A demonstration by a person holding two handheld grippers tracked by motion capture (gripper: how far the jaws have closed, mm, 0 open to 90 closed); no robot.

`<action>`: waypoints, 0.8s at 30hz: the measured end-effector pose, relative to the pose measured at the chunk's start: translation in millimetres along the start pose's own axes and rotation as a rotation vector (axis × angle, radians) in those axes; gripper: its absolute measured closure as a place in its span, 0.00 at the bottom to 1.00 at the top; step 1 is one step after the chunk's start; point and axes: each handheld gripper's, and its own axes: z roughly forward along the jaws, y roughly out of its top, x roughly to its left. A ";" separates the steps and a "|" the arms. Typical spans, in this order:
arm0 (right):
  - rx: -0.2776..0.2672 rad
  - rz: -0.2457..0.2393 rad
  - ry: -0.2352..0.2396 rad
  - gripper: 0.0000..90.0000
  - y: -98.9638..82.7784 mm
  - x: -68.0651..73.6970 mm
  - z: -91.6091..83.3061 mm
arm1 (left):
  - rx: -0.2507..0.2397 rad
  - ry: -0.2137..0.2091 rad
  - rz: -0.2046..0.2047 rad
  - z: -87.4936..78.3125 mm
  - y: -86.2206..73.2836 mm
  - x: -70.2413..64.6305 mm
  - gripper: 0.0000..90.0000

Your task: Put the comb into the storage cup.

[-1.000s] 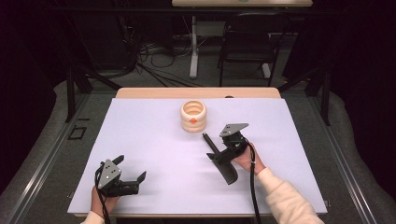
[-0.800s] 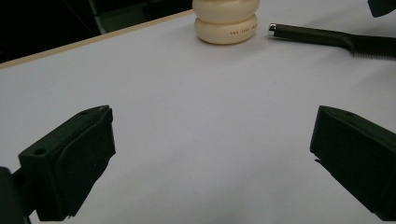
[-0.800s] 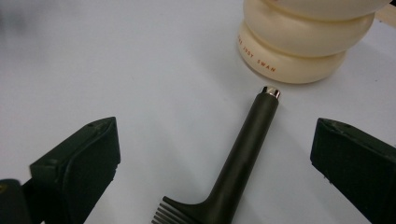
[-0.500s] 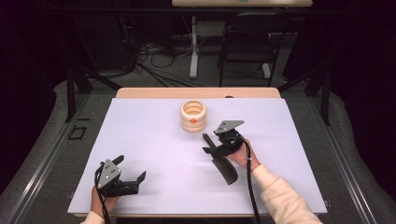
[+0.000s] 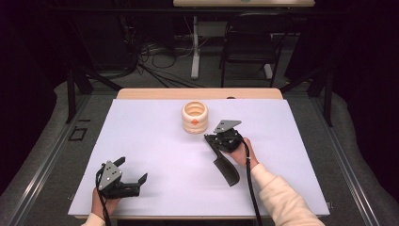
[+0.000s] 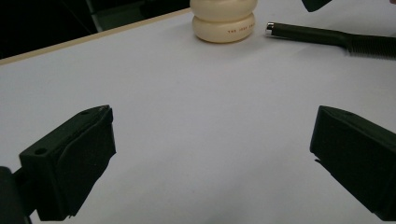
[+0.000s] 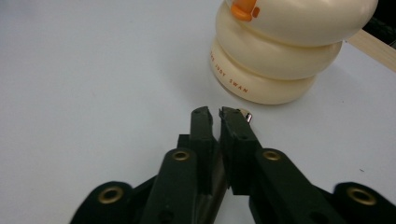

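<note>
Right gripper point(image 5: 212, 142) sits right of table centre, at about 5 o'clock from the cream stacked-ring ceramic holder point(image 5: 195, 117). Its jaws have just been closing and now pinch the thin handle of a black plastic comb point(image 5: 226, 168); in the right gripper view the pads point(image 7: 201, 135) meet almost fully, with the comb's silver handle tip point(image 7: 247, 115) poking out past them, just short of the holder's base point(image 7: 275, 70). The comb's wide toothed end trails toward 5 o'clock from the gripper, lying on the white table sheet point(image 5: 155, 141).

Left gripper point(image 5: 132, 178) rests at the near left of the sheet, about 7 o'clock from the holder, jaws spread wide, nothing between them. In the left gripper view the holder point(image 6: 224, 21) is at 12 o'clock and the comb point(image 6: 327, 38) lies flat at 1 o'clock, well apart from both jaws.
</note>
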 end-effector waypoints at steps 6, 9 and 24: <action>0.047 -0.043 -0.006 1.00 3.0 4.4 10.9 | -0.006 0.005 0.003 -1.4 0.3 -0.3 0.00; 0.059 -0.052 0.001 1.00 4.3 5.4 13.8 | -0.006 0.005 0.002 -0.8 0.3 -0.6 0.00; 0.109 -0.073 0.003 1.00 5.4 5.4 34.8 | 0.002 -0.004 0.004 0.7 0.0 -1.1 0.00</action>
